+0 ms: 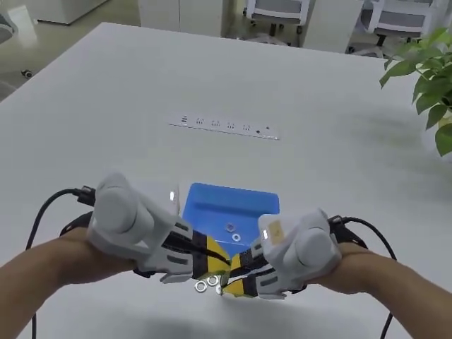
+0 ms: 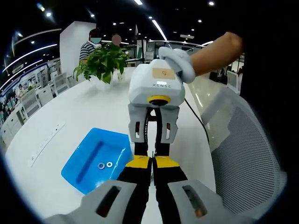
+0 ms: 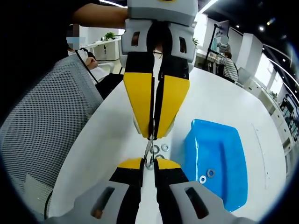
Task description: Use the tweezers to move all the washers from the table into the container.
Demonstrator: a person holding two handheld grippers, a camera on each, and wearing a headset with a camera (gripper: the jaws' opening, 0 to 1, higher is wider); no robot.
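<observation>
In the lower middle of the head view, the left gripper [image 1: 214, 253] comes in from the left and the right gripper [image 1: 236, 274] from the right. They meet nose to nose just above the white bench [image 1: 318, 162].

The right gripper view shows the slim metal tweezers [image 3: 149, 151] spanning the short gap between them. The left gripper's yellow tongs come down from the top of that frame and are pinched together on one end. The right gripper's own tongs rise from the bottom and are drawn together on the other end.

Three loose washers [image 3: 164, 147] lie on the bench right beside the tweezers, near the closer edge of the blue container [image 3: 219, 144]. In the head view they sit just under the tongs, at the bottom centre of the frame.

The container rests on the bench just beyond the grippers, in the middle of the head view. A pair of washers [image 3: 210, 173] lies side by side on its floor.

Higher in the head view, well apart from the container, a white power strip [image 1: 222, 127] lies flat on the bench. A leafy plant [image 1: 424, 78] shows at the right edge. A mesh chair back [image 2: 243, 154] stands at the right of the left gripper view.
</observation>
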